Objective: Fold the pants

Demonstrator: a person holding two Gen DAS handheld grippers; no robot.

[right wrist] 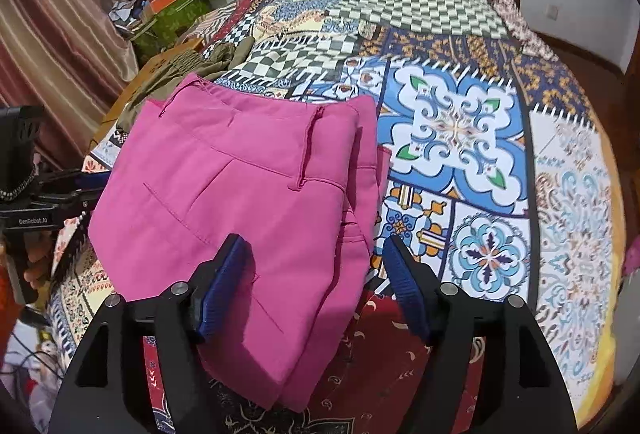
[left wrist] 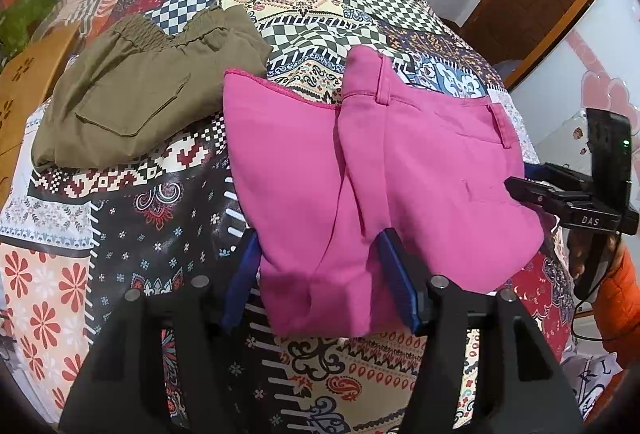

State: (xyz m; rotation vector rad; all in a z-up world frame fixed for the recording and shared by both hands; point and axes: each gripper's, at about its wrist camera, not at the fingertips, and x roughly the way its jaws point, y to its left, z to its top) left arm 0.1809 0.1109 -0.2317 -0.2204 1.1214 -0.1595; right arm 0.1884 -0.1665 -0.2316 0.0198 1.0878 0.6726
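- Left gripper (left wrist: 318, 280), at the bottom centre of the left wrist view, stands part open with its blue pads either side of the near edge of the pink pants (left wrist: 360, 169); the pads do not seem to press the cloth.
- Right gripper (right wrist: 316, 284), at the bottom centre of the right wrist view, is likewise part open, one pad over the pink fabric, the other over the patterned bedspread (right wrist: 460, 137); it holds nothing.
- Pink pants lie folded into a compact stack in the middle of the bedspread, waistband toward the top of the frame.
- Folded olive pants (left wrist: 132, 105) sit just beside them, at the left of the left wrist view.
- Judged from this, the fold looks nearly done; letting go well means lifting both grippers straight away so the pads do not drag the top layer, then smoothing the loose near edge.
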